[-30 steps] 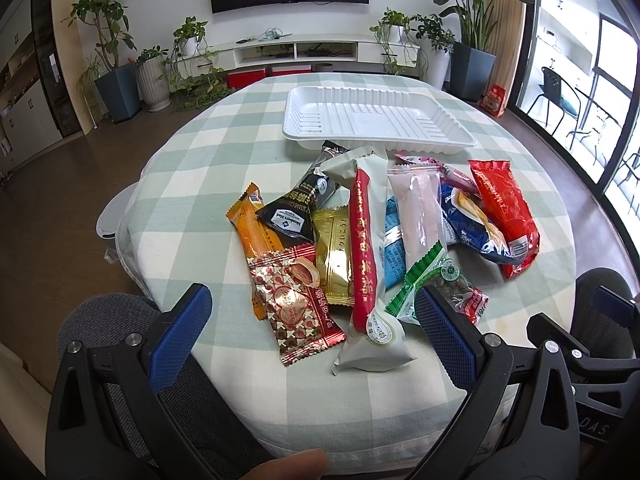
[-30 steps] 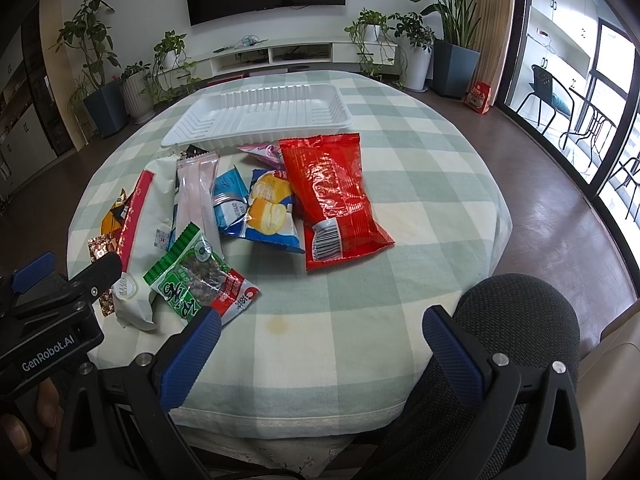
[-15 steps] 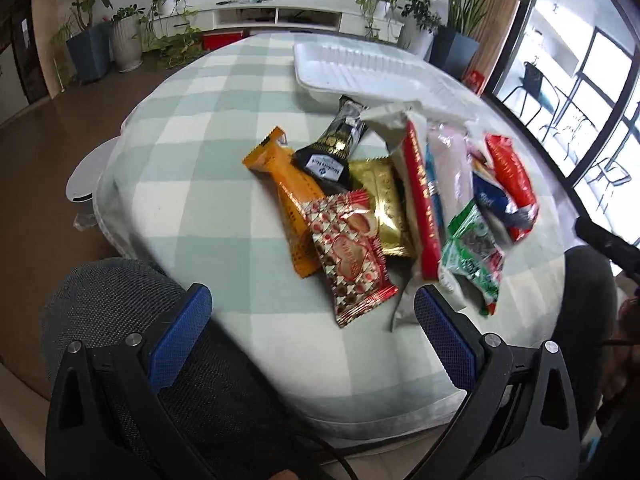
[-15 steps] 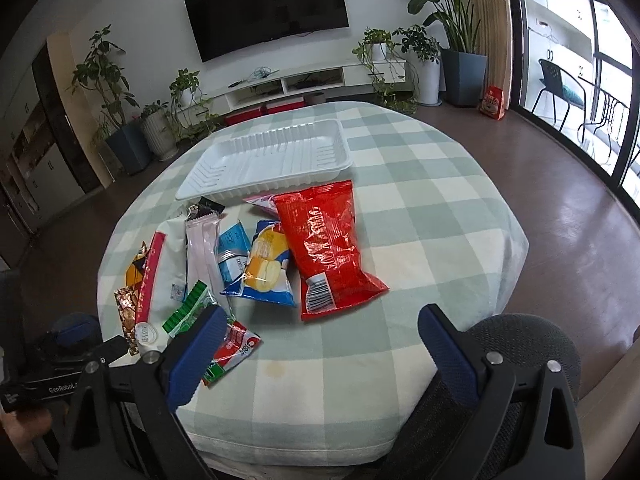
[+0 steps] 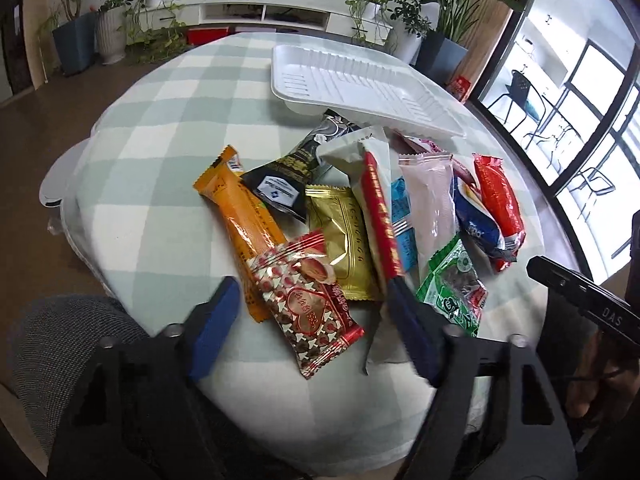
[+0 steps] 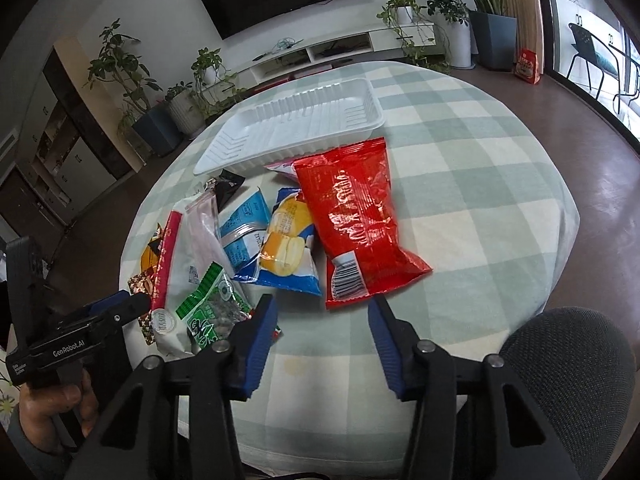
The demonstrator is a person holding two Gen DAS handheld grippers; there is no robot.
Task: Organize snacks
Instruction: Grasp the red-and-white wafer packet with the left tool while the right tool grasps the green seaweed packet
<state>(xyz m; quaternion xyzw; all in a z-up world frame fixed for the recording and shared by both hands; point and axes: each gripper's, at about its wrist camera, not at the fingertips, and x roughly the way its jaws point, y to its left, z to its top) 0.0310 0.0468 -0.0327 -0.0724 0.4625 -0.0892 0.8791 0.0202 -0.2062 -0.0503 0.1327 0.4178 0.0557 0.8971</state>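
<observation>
A pile of snack packets lies on a round checked table [image 5: 160,152]. An empty white tray [image 5: 352,84] stands behind the pile; it also shows in the right wrist view [image 6: 296,128]. My left gripper [image 5: 312,304] is open, its fingers either side of a red heart-patterned packet [image 5: 308,304], beside an orange bar [image 5: 244,216] and a gold packet [image 5: 344,244]. My right gripper [image 6: 320,316] is open just short of the big red bag [image 6: 356,220] and the blue chip bag [image 6: 286,248]. A green packet [image 6: 208,312] lies to its left.
A grey mesh chair back stands at the near table edge in both views [image 5: 68,344] [image 6: 568,376]. Potted plants [image 5: 72,40] and a low white TV shelf [image 5: 260,12] stand beyond the table. Windows are on the right.
Both grippers moved forward toward the pile and their jaws narrowed. The left one now straddles the heart-patterned packet; the right one has come close to the red bag.
</observation>
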